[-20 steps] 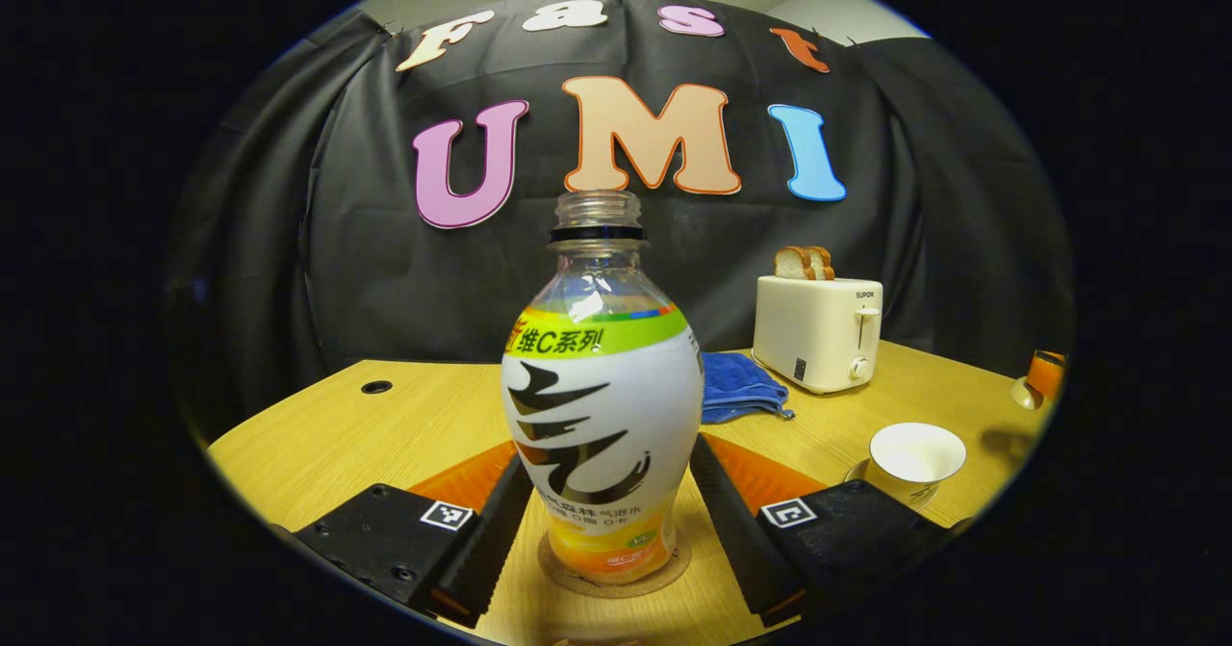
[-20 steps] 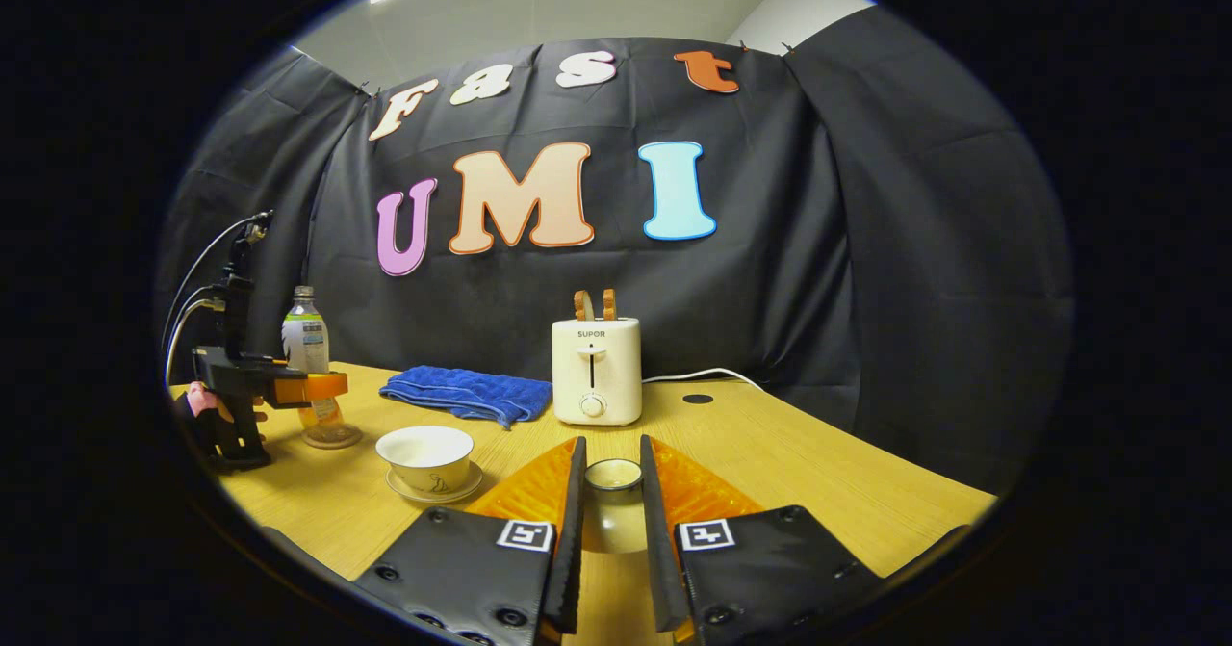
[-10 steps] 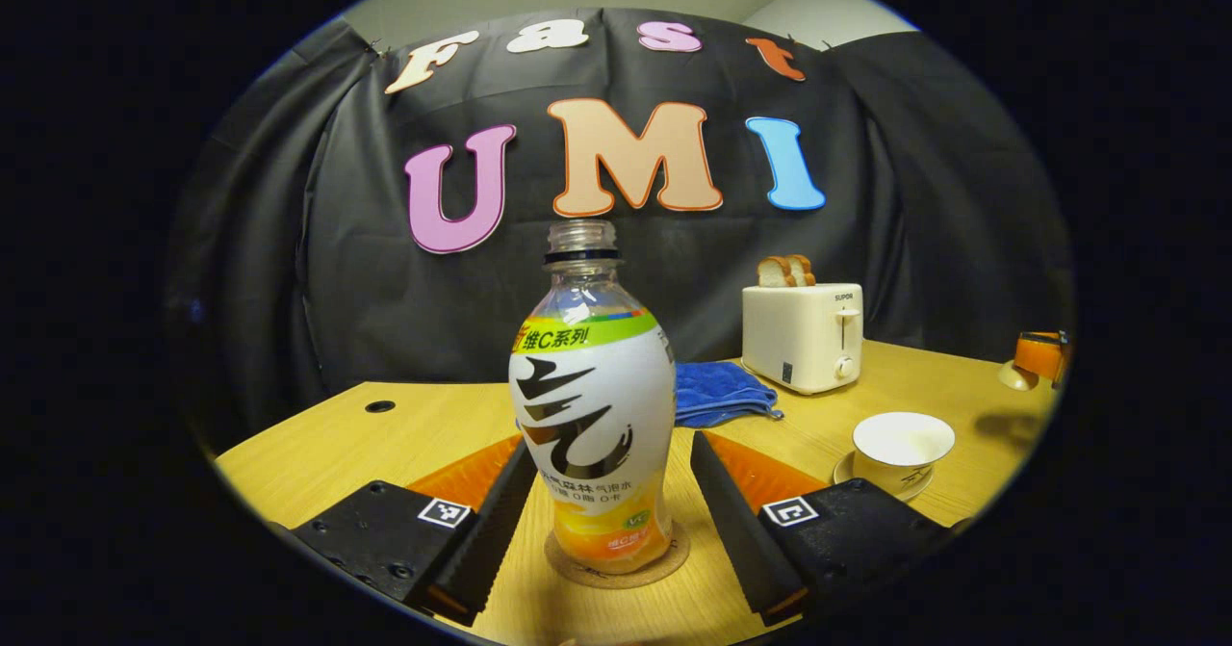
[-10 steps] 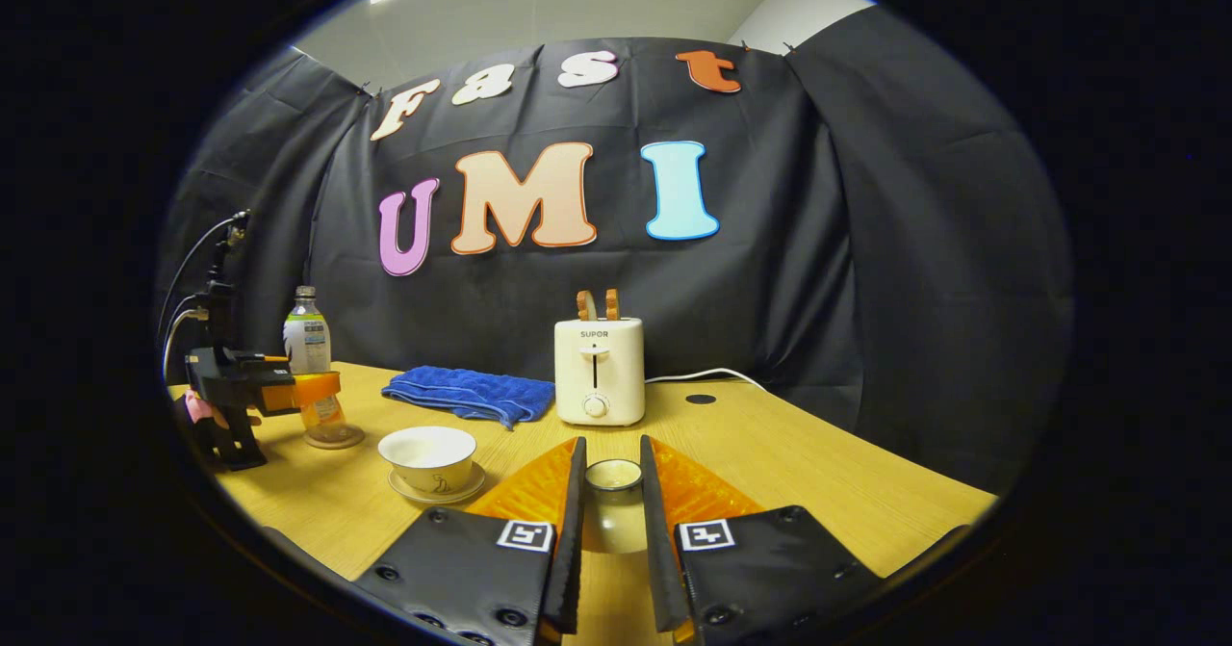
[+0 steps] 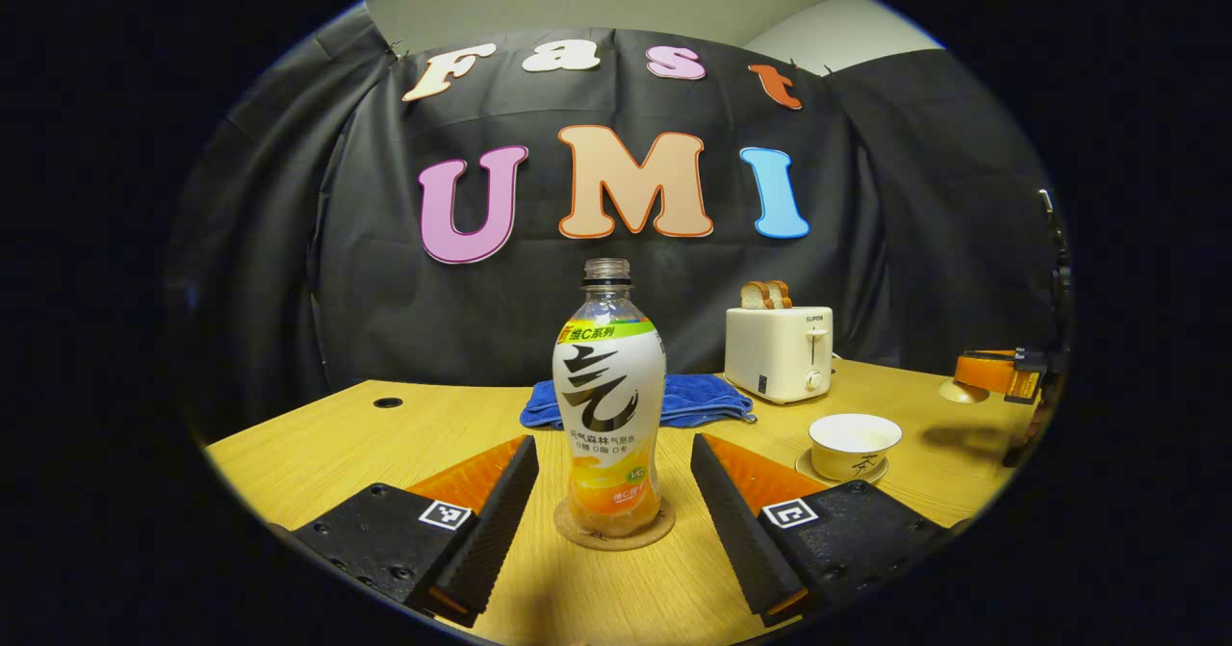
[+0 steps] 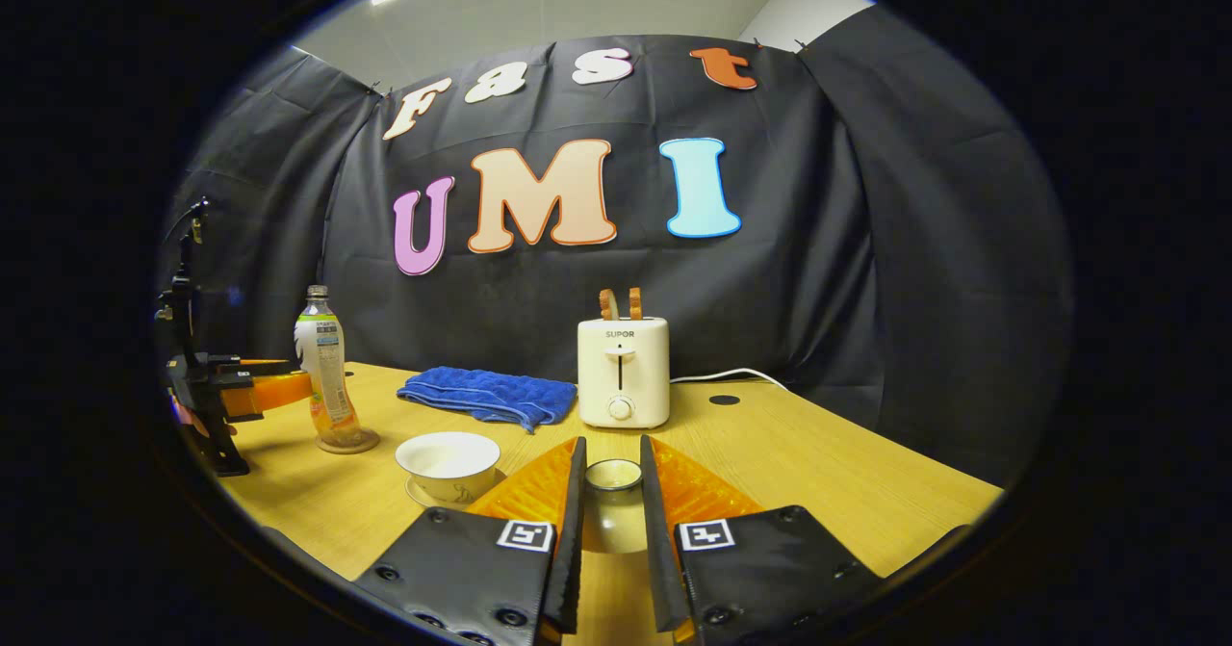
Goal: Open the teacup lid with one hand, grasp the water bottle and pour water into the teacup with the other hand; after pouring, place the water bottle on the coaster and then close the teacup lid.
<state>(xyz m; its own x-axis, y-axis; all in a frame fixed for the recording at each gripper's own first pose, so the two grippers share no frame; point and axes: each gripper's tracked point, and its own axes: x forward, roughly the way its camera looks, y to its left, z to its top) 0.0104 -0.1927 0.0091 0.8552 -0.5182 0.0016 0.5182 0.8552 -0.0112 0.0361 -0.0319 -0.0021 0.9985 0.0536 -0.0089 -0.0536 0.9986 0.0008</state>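
Standing upright on its round coaster (image 5: 614, 533) at centre frame of the left gripper view, the water bottle (image 5: 609, 398) is uncapped and sits between the spread fingers of the left claw (image 5: 612, 492), touching neither. Right of it, on the wooden surface (image 5: 318, 444), lie a blue cloth (image 5: 698, 399), a toaster (image 5: 779, 352) and the open teacup (image 5: 854, 438) on its saucer. In the right gripper view, the right claw (image 6: 612, 511) at lower centre pinches the teacup lid (image 6: 613, 502) by its knob, with the cup at lower left.
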